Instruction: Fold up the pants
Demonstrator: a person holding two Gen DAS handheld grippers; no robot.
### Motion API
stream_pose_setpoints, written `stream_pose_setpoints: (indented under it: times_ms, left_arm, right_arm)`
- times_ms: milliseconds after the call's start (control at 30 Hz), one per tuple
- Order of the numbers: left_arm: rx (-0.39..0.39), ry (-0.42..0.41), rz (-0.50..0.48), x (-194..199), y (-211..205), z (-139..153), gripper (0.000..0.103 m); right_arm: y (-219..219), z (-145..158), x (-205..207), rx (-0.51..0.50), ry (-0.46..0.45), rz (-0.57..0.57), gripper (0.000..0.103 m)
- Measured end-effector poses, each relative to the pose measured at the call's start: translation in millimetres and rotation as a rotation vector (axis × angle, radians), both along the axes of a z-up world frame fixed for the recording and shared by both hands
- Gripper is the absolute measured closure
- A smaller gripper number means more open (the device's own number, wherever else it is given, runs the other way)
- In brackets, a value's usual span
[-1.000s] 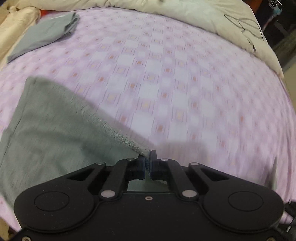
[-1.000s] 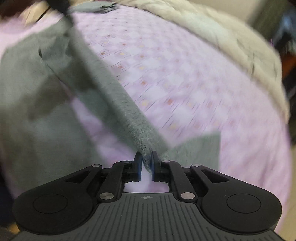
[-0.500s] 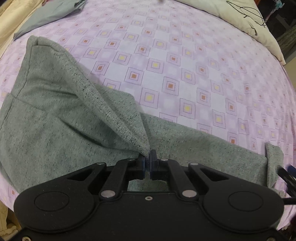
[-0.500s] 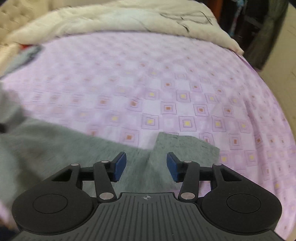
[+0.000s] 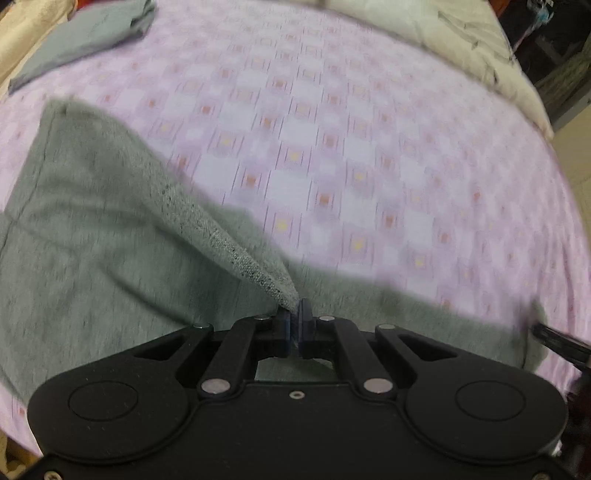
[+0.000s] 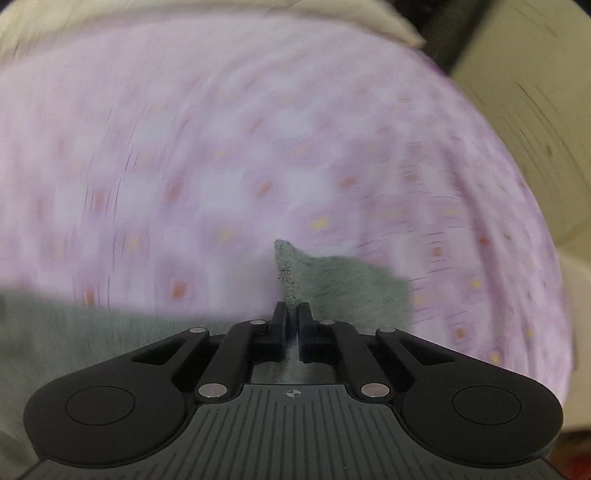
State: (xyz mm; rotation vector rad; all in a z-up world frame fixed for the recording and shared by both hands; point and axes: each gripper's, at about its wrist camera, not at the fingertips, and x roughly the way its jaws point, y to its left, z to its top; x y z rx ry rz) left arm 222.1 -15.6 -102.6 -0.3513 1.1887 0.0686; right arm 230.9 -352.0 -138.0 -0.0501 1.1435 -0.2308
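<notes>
1. Your left tongs (image 5: 295, 314) are clamped on a raised fold of the grey pants (image 5: 96, 236), which spread over the lower left of the frame on the bed's purple checked sheet (image 5: 332, 147).
2. Your right tongs (image 6: 292, 314) pinch a pant corner (image 6: 332, 277) at lower centre.
3. Another grey garment (image 5: 85, 37) lies upper left.

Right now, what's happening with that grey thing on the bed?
A person is folding grey pants on a bed with a purple checked sheet, using a handheld tool in each hand. The left tool is pinched shut on a raised fold of the pants. The right tool is shut on a corner at the other end. Another grey cloth lies folded at the far side.
</notes>
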Motion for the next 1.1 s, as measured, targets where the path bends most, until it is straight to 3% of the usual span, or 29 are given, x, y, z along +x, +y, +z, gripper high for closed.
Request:
stream_pose_setpoints:
  times_ms: [167, 300, 367, 433, 567, 667, 800, 933, 1000, 1100]
  left_arm:
    - [0.034, -0.191, 0.001, 12, 4, 56, 0.1]
    - [0.027, -0.258, -0.014, -23, 7, 80, 0.098]
    - [0.056, -0.249, -0.044, -52, 2, 80, 0.098]
    - [0.082, -0.209, -0.082, -80, -4, 66, 0.098]
    - [0.102, 0.011, -0.088, -119, -10, 3, 0.099]
    - [0.119, 0.108, -0.083, -127, -12, -31, 0.099]
    - [0.133, 0.074, -0.064, -126, -16, -26, 0.099]
    - [0.148, -0.075, -0.086, -136, -29, 16, 0.099]
    - [0.171, -0.11, -0.102, -144, -31, 21, 0.099]
    - [0.152, 0.004, -0.094, -148, -29, -13, 0.098]
  right_arm:
    - [-76, 85, -27, 0.17, -0.28, -0.186, 0.098]
    - [-105, 122, -81, 0.267, -0.42, -0.229, 0.098]
    - [-107, 118, -113, 0.272, -0.413, -0.254, 0.097]
    - [-103, 95, -144, 0.245, -0.36, -0.279, 0.097]
    - [-110, 8, -190, 0.281, -0.136, -0.411, 0.097]
    - [-109, -31, -203, 0.292, -0.056, -0.413, 0.098]
    - [-110, -21, -207, 0.314, -0.113, -0.4, 0.098]
    - [-110, 24, -212, 0.282, -0.261, -0.33, 0.097]
    - [-110, 33, -222, 0.258, -0.316, -0.339, 0.097]
    - [-121, -3, -230, 0.264, -0.188, -0.379, 0.097]
